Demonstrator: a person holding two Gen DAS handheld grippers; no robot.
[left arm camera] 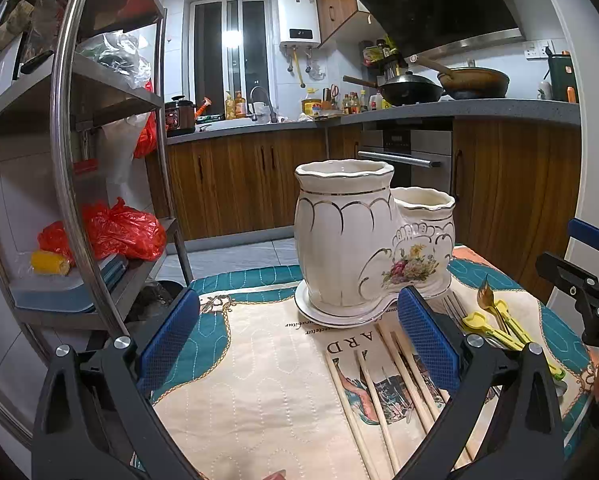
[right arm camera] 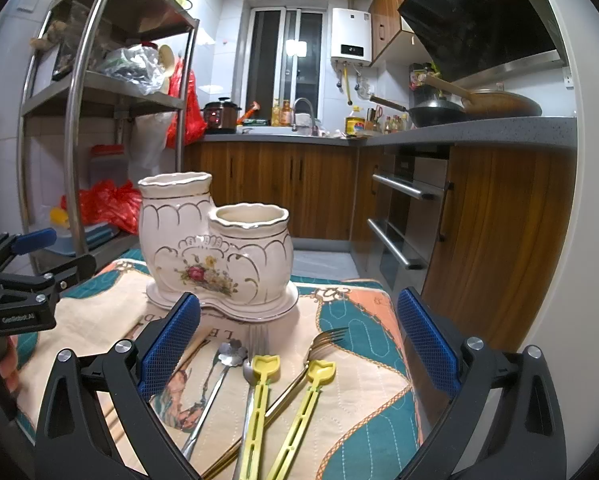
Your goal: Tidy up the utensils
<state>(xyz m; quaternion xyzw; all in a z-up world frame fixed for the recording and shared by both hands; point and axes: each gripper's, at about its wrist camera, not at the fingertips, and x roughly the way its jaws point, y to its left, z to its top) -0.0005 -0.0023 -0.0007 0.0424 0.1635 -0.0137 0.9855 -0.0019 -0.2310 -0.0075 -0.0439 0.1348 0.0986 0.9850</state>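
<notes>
Quilted mat covers the table. Two-cup ceramic holder, both cups empty, stands toward the mat's far edge. Left gripper and right gripper both gape wide, gripping nothing. Chopsticks lie loose below the left; forks, spoons, yellow picks below the right.

Beside the cream, gold-trimmed, flower-painted holder lie two yellow utensils on a teal, peach and beige quilted cloth.

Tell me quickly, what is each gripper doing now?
Left gripper: open, holding nothing.
Right gripper: open, holding nothing.
</notes>
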